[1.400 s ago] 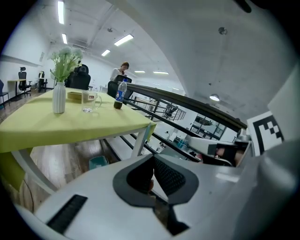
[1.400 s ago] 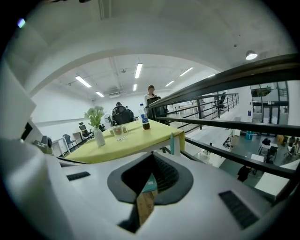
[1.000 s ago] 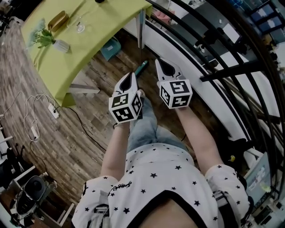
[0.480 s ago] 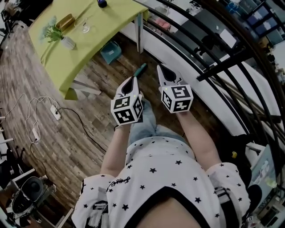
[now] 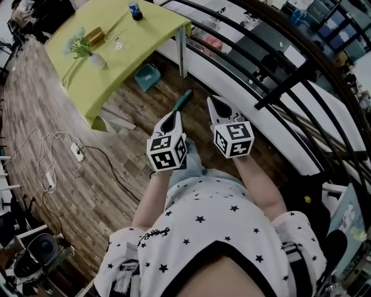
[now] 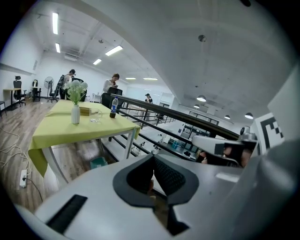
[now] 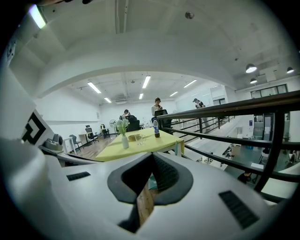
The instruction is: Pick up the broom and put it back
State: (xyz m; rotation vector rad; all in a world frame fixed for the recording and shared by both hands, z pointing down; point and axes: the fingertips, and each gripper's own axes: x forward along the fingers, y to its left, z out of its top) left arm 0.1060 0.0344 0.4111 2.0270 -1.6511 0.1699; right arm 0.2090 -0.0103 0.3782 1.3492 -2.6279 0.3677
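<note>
Railing (image 5: 290, 83) of black bars curves down the right side of the head view, close beside the right gripper (image 5: 215, 103). Wooden floor (image 5: 98, 191) fills the left. A lime-green table (image 5: 145, 35) takes the upper left, carrying a vase (image 5: 95, 60), a glass (image 5: 119, 43) and a bottle (image 5: 136, 11), with a teal bin (image 5: 146, 75) under it. At centre the left gripper (image 5: 172, 118) and the right one point up the frame, each with its fingers pressed together on nothing. The broom (image 5: 184, 100) shows only as a teal handle on the floor, just above the left gripper's tip and below the table leg (image 5: 181, 55). A power strip (image 5: 76, 152) lies at left.
</note>
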